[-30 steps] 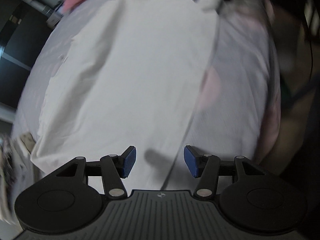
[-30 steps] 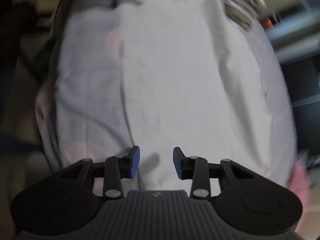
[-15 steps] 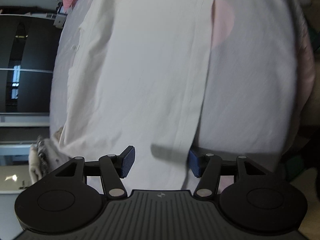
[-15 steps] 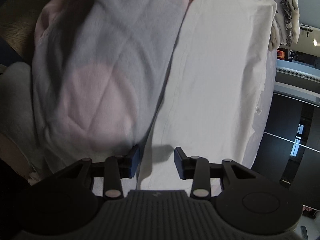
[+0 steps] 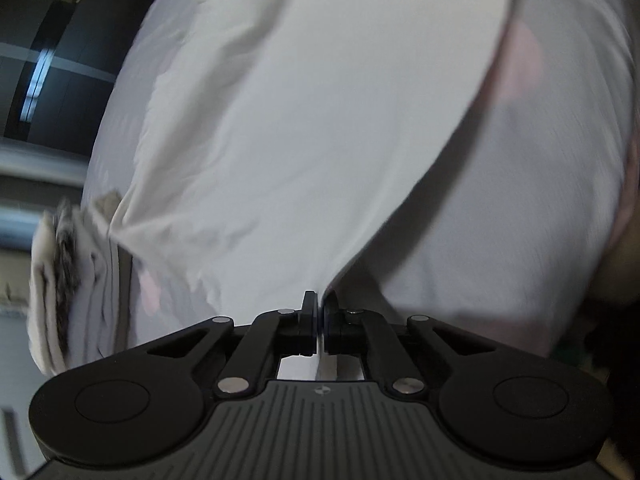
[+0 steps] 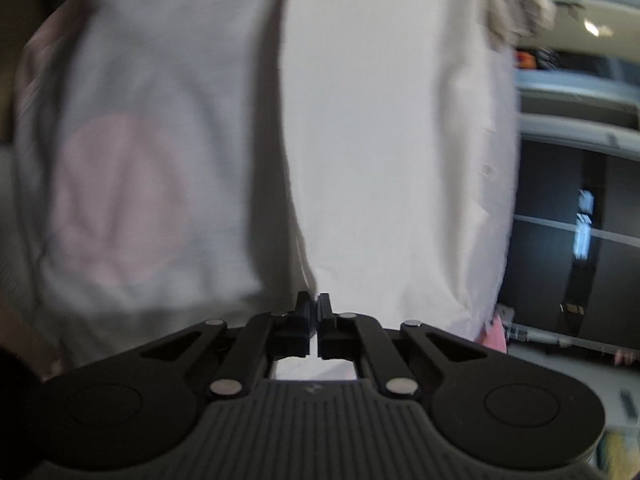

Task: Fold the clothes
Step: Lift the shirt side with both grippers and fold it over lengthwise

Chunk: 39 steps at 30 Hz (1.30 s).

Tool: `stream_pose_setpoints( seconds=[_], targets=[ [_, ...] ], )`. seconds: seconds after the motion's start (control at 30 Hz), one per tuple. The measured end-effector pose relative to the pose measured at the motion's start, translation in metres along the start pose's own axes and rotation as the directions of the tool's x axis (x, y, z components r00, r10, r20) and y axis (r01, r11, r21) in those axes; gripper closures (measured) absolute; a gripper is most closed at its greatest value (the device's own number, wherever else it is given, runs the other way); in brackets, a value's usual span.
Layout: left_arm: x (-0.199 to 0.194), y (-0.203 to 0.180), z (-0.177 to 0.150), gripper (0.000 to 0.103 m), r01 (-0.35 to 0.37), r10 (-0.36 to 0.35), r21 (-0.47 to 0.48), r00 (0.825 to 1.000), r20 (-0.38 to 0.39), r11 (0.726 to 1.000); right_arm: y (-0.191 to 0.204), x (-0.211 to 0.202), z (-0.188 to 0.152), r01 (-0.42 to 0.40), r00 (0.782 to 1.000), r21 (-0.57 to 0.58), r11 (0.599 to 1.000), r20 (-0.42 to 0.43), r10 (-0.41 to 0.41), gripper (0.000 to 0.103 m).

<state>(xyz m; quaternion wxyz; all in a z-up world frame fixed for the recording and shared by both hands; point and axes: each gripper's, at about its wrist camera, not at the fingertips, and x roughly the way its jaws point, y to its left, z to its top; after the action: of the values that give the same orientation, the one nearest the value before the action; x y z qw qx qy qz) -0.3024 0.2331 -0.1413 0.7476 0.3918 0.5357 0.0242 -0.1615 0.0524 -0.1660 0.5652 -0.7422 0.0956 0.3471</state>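
Both fisheye views are soft with motion blur, worst toward the edges, where the rim bends straight lines into curves and the corners fall to black. The light is dim, cool and even, leaving the white garment (image 5: 304,128) pale grey. In the left wrist view a dark shadow runs beneath the garment's lifted right edge, over the sheet (image 5: 520,208) below. The near gripper bodies stay sharp while the cloth beyond smears. In the right wrist view a shadow band follows the garment's left edge, a small ceiling light (image 6: 596,29) glares at far right, and a bright reflection (image 6: 582,224) shows on the dark panel
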Motion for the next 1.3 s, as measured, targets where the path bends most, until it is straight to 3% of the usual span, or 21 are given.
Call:
stream_pose_setpoints(
  seconds=[0.1,0.23,0.37,0.57,0.7,0.87,1.0,1.1,1.2,1.3],
  targets=[
    [-0.012,0.031,0.0,0.102,-0.006,0.013,-0.17,0.999,0.044,0.985,-0.031,-0.005,-0.004,0.101,0.995,0.121,0.988,0.011,-0.103,0.1],
    [-0.027,0.076,0.003,0.102,-0.03,0.08,-0.359,0.989,0.125,0.933,-0.074,-0.011,-0.01,0.232,0.97,0.28,0.931,0.009,-0.244,0.1],
    [-0.048,0.101,0.012,0.102,-0.097,0.193,-0.43,0.963,0.187,0.898,-0.105,-0.018,-0.014,0.322,0.937,0.383,0.866,0.006,-0.35,0.101],
    [-0.101,0.142,0.021,0.102,-0.133,0.319,-0.529,0.906,0.277,0.838,-0.157,-0.037,-0.023,0.418,0.882,0.497,0.761,-0.02,-0.471,0.101],
    [-0.139,0.156,0.024,0.102,-0.167,0.38,-0.53,0.867,0.323,0.831,-0.187,-0.058,-0.033,0.46,0.846,0.554,0.693,-0.039,-0.531,0.101],
    [-0.166,0.164,0.021,0.102,-0.2,0.412,-0.507,0.841,0.349,0.838,-0.2,-0.093,-0.05,0.499,0.817,0.55,0.67,-0.041,-0.575,0.101],
    [-0.181,0.159,0.013,0.102,-0.178,0.383,-0.481,0.847,0.37,0.858,-0.195,-0.118,-0.067,0.503,0.818,0.53,0.683,-0.036,-0.574,0.101],
    [-0.183,0.148,0.006,0.102,-0.163,0.338,-0.431,0.866,0.369,0.888,-0.175,-0.142,-0.077,0.475,0.843,0.501,0.724,-0.021,-0.538,0.1],
    [-0.176,0.134,0.003,0.102,-0.134,0.277,-0.383,0.896,0.347,0.914,-0.148,-0.163,-0.083,0.437,0.872,0.467,0.769,-0.011,-0.489,0.101],
    [-0.167,0.124,0.003,0.102,-0.101,0.228,-0.366,0.919,0.321,0.925,-0.13,-0.176,-0.079,0.4,0.893,0.464,0.791,0.0,-0.451,0.101]
  ],
)
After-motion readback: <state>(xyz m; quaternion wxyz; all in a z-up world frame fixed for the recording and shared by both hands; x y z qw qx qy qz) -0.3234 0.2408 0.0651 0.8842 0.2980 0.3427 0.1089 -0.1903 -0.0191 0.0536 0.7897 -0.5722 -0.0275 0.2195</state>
